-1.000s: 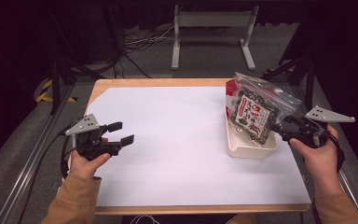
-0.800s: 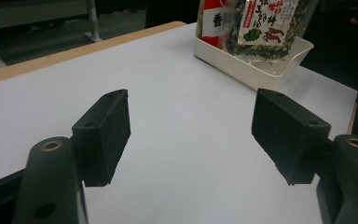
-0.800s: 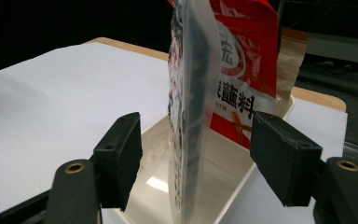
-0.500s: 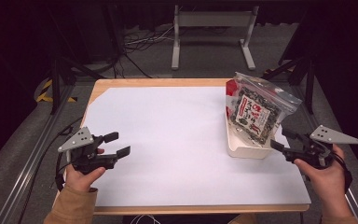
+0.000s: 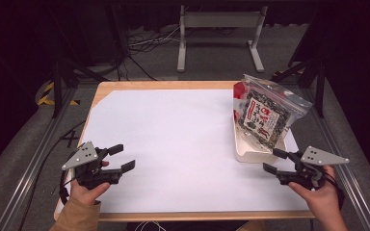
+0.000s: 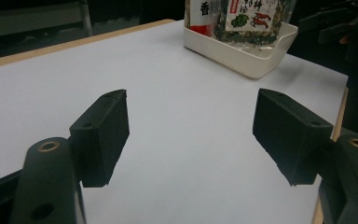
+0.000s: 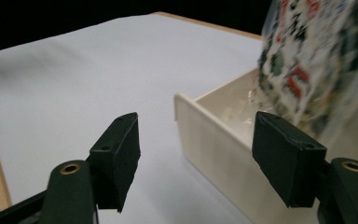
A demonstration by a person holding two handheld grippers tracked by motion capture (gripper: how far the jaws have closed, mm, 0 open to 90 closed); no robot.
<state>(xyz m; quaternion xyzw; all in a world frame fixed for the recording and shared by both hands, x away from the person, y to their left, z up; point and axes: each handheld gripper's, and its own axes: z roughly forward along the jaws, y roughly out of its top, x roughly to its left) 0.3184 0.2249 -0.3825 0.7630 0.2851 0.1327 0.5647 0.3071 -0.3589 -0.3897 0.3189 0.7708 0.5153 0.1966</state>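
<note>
A clear bag of dark snack mix with a red-and-white label [image 5: 265, 113] stands tilted in a white tray [image 5: 250, 155] at the table's right. My right gripper [image 5: 272, 160] hovers just in front of the tray's near right corner. Its jaws have just been opening and now stand open, gripping nothing. In the right gripper view, the right gripper [image 7: 196, 121] faces the tray wall [image 7: 214, 135], with the bag [image 7: 317, 65] blurred above it. My left gripper [image 5: 123, 157] is open over the white sheet at the near left. Beyond the left gripper [image 6: 193, 100], the tray [image 6: 256, 63] and bag [image 6: 242, 18] stand far off.
A white sheet [image 5: 173, 144] covers most of the wooden table [image 5: 164, 85]. Metal rails run along both sides. A grey metal stand [image 5: 217, 21] and cables lie on the floor behind the table.
Both hands have moved down and back toward the near edge. The right gripper has drawn away from the bag and tray, and its jaws stand wider.
</note>
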